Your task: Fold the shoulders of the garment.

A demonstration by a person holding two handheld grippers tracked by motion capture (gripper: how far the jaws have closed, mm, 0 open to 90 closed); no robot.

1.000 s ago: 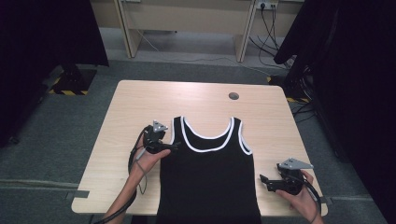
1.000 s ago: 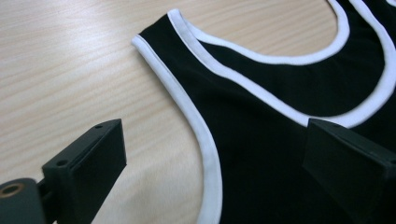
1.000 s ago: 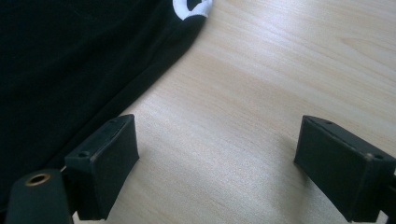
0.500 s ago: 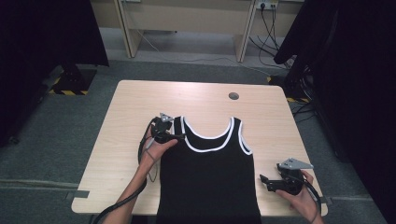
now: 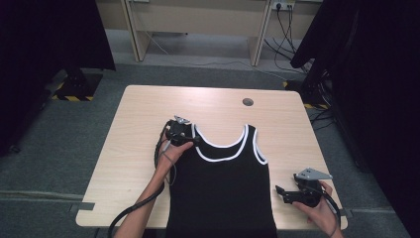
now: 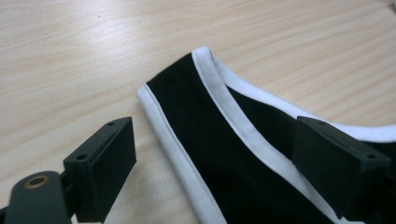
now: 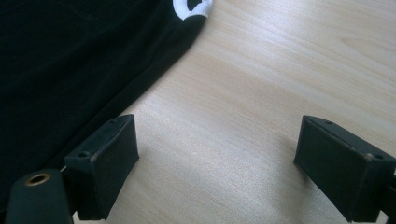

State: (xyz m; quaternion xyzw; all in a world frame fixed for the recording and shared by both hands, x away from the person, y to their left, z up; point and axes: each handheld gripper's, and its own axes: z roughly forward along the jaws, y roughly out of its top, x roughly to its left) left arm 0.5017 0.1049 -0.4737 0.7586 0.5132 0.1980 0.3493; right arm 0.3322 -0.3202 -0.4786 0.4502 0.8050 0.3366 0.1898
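Jaws of your left gripper (image 6: 212, 172) stand spread and have just been closing a little, with the white-trimmed shoulder strap (image 6: 205, 126) of the black sleeveless tank top (image 5: 223, 188) lying between them, neither pad pressing on it. In the left gripper view the strap's end sits toward 12 o'clock from the jaws, its lower run passes out of frame at the bottom, and the pad at 3 o'clock covers part of the white neckline trim. From above, your left gripper (image 5: 182, 133) sits at the garment's 11 o'clock corner, and its body hides the strap tip. The top lies flat on the light wooden table (image 5: 148, 114), its hem cut off by the bottom edge of the high view.

Your right gripper (image 7: 219, 172) is spread wide over bare wood with nothing between the pads; the top's black side edge lies at 10 o'clock from them, just beside the left pad. From above, that gripper (image 5: 289, 194) rests near the table's 4 o'clock corner, just beside the cloth; whether it touches it you cannot tell.
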